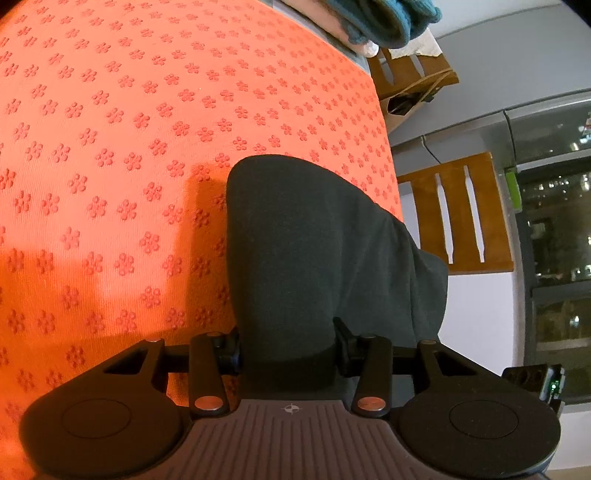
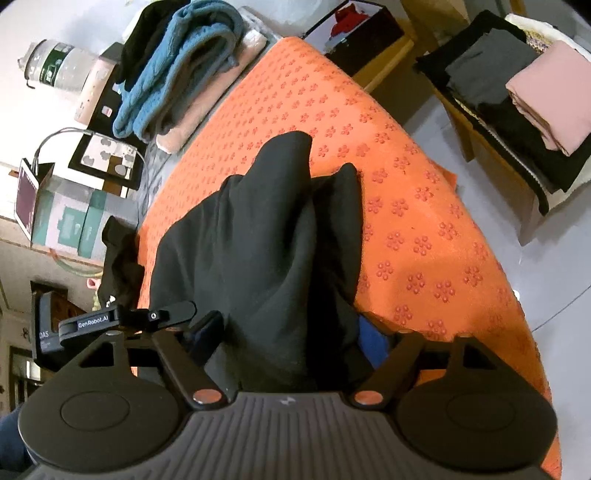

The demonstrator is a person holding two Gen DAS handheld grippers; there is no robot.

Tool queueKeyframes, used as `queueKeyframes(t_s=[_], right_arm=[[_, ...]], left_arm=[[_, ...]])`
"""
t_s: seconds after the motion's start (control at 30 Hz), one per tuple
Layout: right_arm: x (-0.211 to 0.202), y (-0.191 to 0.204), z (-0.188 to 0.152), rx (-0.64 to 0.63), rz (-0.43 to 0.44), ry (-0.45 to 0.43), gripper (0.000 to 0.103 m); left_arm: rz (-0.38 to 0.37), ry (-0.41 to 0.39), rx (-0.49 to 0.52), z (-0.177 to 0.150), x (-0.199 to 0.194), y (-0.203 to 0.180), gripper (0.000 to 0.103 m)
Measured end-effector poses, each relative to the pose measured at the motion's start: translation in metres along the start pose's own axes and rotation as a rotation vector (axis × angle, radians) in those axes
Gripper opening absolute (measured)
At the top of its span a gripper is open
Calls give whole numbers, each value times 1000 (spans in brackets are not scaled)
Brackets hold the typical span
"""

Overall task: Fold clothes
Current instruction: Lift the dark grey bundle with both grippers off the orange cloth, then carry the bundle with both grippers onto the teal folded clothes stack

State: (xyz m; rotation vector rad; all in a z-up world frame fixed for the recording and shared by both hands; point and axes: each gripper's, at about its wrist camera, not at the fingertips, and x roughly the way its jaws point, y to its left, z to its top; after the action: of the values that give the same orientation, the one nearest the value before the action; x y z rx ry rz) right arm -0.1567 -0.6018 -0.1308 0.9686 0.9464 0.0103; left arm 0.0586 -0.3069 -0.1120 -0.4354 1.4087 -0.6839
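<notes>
Your left tool [image 1: 288, 354] is clamped on a bunched fold of the black garment [image 1: 314, 251]: both pads press into the cloth at the near edge of the left wrist view. From there the garment runs away from you as a rounded dark hump lying on the orange mat [image 1: 129, 147] with its raised flower pattern, and its right side hangs past the mat's right edge. Beyond that edge stand wooden chairs [image 1: 458, 214], and a teal knit [image 1: 391, 18] lies at the far side.

Your right tool [image 2: 291, 343] has the same garment [image 2: 266, 240] heaped between its fingers, which stand wide apart. Whether the pads press on the cloth you cannot tell from this view; the fabric hides them. The garment lies across the near left part of the mat [image 2: 424, 221], rising in two peaks toward the far side. Far left of the mat sit folded teal and pink knits [image 2: 177, 74]; far right, a stack of folded clothes [image 2: 517, 92].
</notes>
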Motion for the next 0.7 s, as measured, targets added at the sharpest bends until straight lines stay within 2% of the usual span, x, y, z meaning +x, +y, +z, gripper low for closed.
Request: queueKeyframes(t_s=[0.07, 0.2, 0.33, 0.47, 0.7], right_arm=[[1, 1, 0, -8, 3, 11, 52], [-4, 5, 1, -2, 10, 1, 38], [-19, 23, 7, -16, 37, -29, 36], [-42, 50, 27, -40, 82, -82, 36], [-70, 114, 99, -161, 175, -173, 36]], left_arm=[[8, -1, 11, -1, 0, -3, 48], [24, -24, 54, -1, -5, -17, 42], [51, -90, 129, -1, -27, -47, 40], [23, -152, 157, 13, -56, -71, 40], [-33, -241, 173, 77, -107, -115, 40]])
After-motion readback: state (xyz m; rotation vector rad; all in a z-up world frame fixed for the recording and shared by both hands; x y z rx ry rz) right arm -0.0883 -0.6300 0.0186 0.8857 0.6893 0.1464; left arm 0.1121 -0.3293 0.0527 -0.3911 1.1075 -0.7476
